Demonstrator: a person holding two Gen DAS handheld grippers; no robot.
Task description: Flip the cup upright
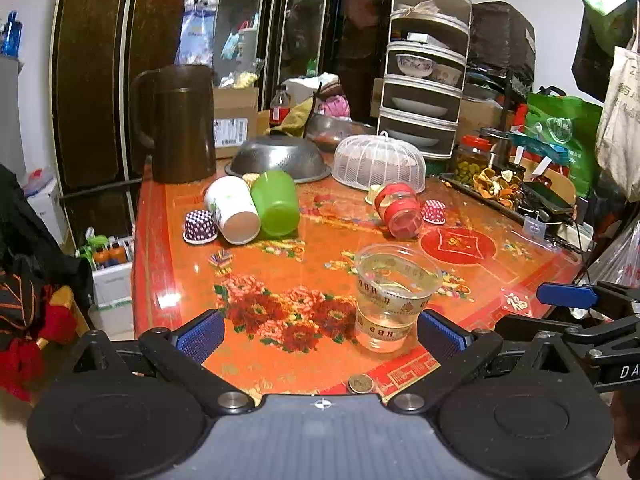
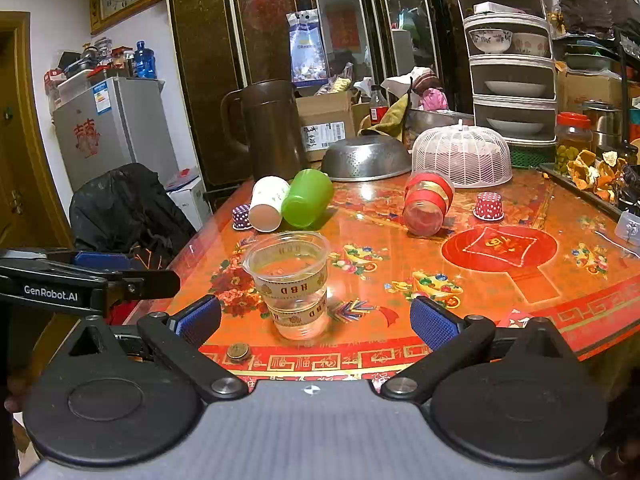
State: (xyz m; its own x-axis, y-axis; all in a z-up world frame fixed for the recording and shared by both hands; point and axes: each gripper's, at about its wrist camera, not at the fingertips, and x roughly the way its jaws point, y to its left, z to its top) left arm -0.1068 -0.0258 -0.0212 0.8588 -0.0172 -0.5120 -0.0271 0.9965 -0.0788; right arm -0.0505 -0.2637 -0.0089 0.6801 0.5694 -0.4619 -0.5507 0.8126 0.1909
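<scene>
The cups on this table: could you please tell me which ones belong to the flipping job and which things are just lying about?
Job:
- white cup, on its side
- green cup, on its side
- red-banded cup, on its side
- clear cup, already upright
- left claw and right claw, both open

Lying about:
- brown jug
- metal colander
- mesh food cover
- coin
</scene>
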